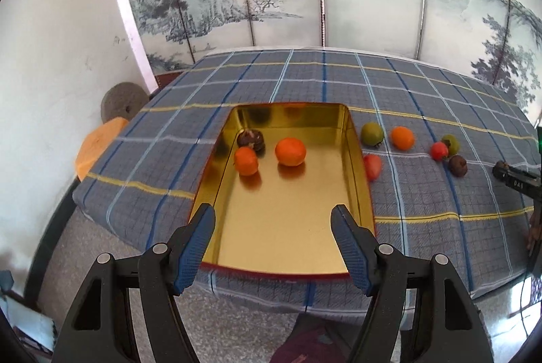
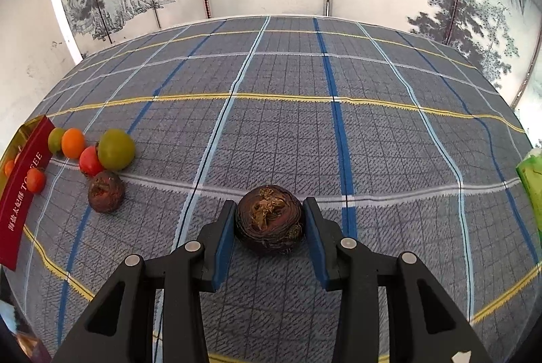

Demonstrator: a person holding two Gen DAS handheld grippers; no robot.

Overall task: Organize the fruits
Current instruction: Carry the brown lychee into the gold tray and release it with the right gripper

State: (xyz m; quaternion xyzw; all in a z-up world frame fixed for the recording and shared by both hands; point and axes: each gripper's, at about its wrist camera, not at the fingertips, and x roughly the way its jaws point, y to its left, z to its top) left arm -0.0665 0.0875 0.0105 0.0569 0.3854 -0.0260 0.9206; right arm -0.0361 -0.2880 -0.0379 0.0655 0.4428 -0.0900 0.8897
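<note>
A gold tin tray (image 1: 354, 159) lies on the plaid tablecloth; it holds two oranges (image 1: 290, 152) and a dark brown fruit (image 1: 251, 139). My left gripper (image 1: 272, 244) is open and empty over the tray's near end. To the tray's right lie several loose fruits: a green one (image 1: 372, 133), an orange (image 1: 402, 137), red ones (image 1: 372, 166) and a brown one (image 1: 458, 165). My right gripper (image 2: 269, 227) has its jaws against both sides of a dark brown fruit (image 2: 268, 222) on the cloth. The loose fruits (image 2: 116, 148) and the tray's red wall (image 2: 23, 190) show at the left of the right wrist view.
The table's near edge is just below the tray, with grey floor beyond. An orange stool (image 1: 98, 142) and a round stone (image 1: 123, 100) stand left of the table. A painted screen lines the back. A green packet (image 2: 532, 186) lies at the table's right edge.
</note>
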